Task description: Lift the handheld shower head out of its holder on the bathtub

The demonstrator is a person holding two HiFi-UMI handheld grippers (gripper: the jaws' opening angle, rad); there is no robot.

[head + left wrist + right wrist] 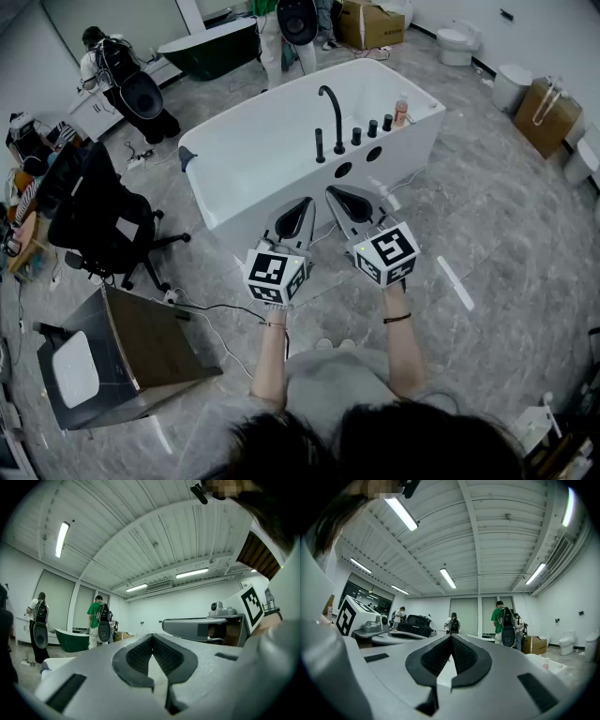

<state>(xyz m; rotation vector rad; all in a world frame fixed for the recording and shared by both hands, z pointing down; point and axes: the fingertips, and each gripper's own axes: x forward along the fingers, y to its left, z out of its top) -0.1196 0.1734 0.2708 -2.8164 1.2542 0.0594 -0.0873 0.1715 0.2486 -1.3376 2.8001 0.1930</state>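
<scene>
The white bathtub (234, 178) stands in the middle of the head view. On its near right rim are a black arched faucet (332, 114), a slim black handheld shower head (320, 145) upright in its holder, and three black knobs (372, 127). My left gripper (300, 206) and right gripper (337, 195) are held side by side, level, just short of the tub's near wall, below the shower head and apart from it. Both are shut with nothing between the pads. The left gripper view (152, 638) and right gripper view (451, 637) show the tips meeting against the room and ceiling.
A pinkish bottle (401, 112) stands on the rim's right end. A black office chair (98, 220) and a metal cabinet (131, 352) are at the left. A white strip (456, 281) lies on the floor at right. A green tub (211, 47), people, boxes and a toilet (457, 42) are behind.
</scene>
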